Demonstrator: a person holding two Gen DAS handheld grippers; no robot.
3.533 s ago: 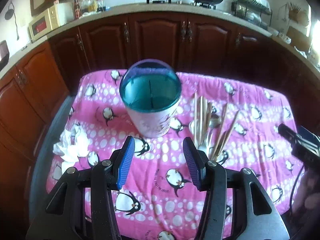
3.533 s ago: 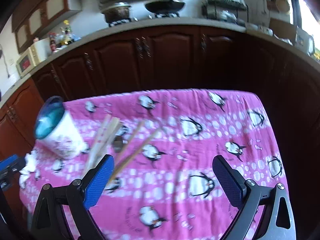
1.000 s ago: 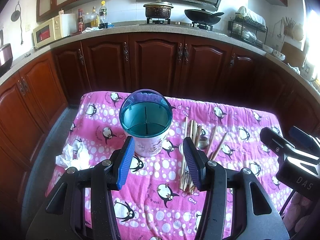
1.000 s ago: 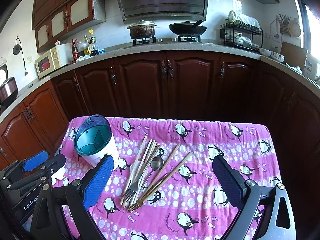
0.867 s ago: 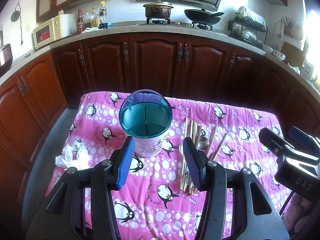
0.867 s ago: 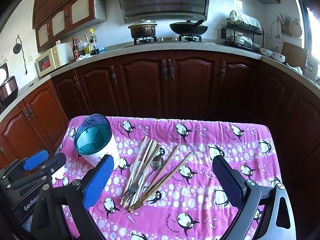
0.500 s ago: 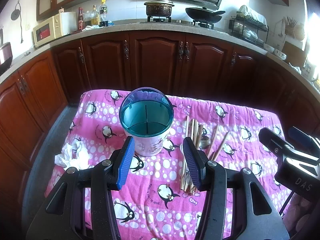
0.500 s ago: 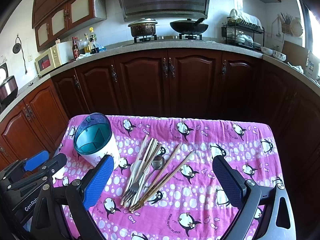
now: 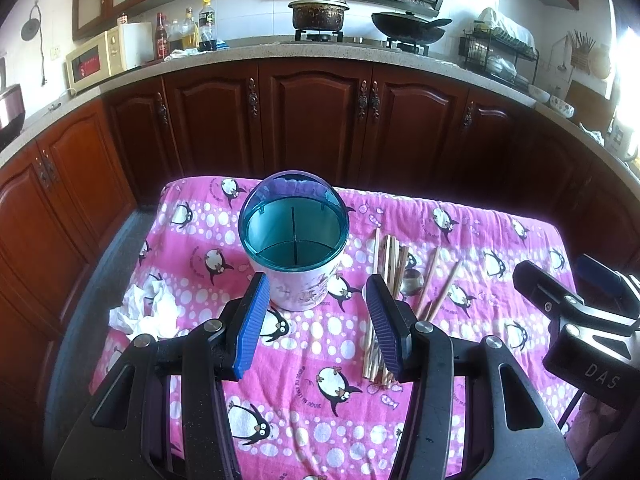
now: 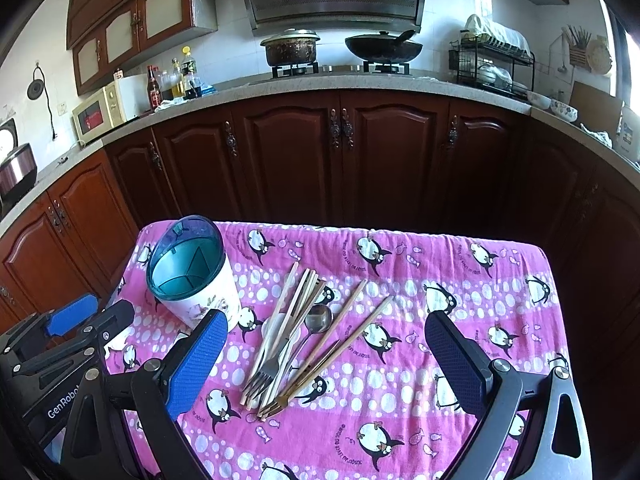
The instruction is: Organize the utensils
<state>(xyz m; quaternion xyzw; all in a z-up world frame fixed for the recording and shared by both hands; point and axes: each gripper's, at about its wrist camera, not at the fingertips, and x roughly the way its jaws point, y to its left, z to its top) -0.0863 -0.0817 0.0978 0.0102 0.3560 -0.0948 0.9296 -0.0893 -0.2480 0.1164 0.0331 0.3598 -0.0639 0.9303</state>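
A white utensil holder with a teal divided rim (image 9: 294,240) stands on the pink penguin cloth; it also shows in the right wrist view (image 10: 192,276). A pile of wooden chopsticks (image 10: 304,308), a fork (image 10: 266,364) and a spoon (image 10: 318,320) lies to its right. In the left wrist view the chopsticks (image 9: 390,268) lie beside the holder. My left gripper (image 9: 316,320) is open and empty, just in front of the holder. My right gripper (image 10: 324,360) is wide open and empty, above the near end of the pile.
Crumpled white tissue (image 9: 146,312) lies at the cloth's left edge. Dark wooden cabinets (image 10: 340,152) and a counter with a pot (image 10: 290,50) and a pan stand behind the table. The table's edges drop off at left and right.
Over the last seconds both grippers rose and drew back, so the kitchen shows; in the last second the views barely shifted. Holder and utensils have not moved.
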